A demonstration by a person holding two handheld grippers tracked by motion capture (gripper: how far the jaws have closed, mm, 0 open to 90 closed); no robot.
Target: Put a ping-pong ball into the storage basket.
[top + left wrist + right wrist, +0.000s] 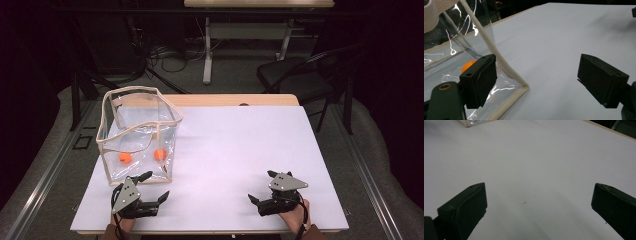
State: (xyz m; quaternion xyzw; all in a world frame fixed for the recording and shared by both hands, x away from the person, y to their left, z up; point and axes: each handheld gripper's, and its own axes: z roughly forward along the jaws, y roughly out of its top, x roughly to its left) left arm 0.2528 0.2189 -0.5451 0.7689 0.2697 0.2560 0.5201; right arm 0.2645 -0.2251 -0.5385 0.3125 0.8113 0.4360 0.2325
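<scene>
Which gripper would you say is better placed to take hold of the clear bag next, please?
Left. The left gripper sits open right at the clear bag, its near corner seam between the jaws. The right gripper, also open, is far across the white table.

In the left gripper view, the clear bag (461, 45) was cut off by the top and left edges, and one orange ball (468, 66) sat half hidden behind the left gripper's (544, 80) near finger. Glare on the plastic blurred whatever else lay inside. In the high view, both hands were cropped by the bottom edge, and the counter's (240, 145) far edge faded into darkness.
</scene>
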